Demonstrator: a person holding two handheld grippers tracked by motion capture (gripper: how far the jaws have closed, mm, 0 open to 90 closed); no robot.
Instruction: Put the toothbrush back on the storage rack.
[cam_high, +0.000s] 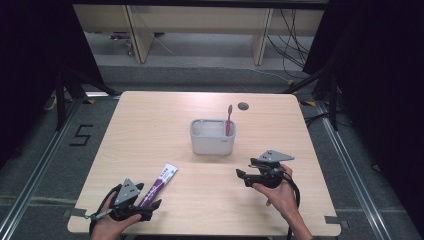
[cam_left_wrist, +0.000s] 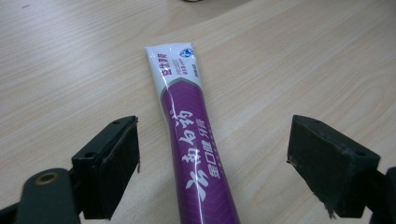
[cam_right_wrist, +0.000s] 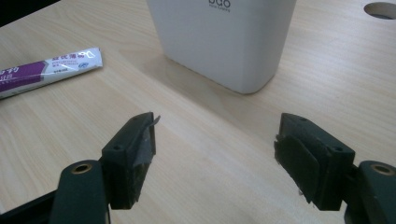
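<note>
1. Lying flat on the worktop (cam_high: 150, 130), the purple toothpaste tube (cam_left_wrist: 191, 135) ran between the spread jaws of the left claw (cam_left_wrist: 212, 163), which was open and touched nothing.
2. The right claw (cam_right_wrist: 215, 154) was open too and empty, near the white holder (cam_right_wrist: 224, 42).
3. A pink toothbrush (cam_high: 229, 120) stood upright in the holder's right end.

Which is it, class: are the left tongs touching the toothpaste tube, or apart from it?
Apart. The left gripper view shows the left tongs open, bare table visible between each pad and the toothpaste tube.
</note>
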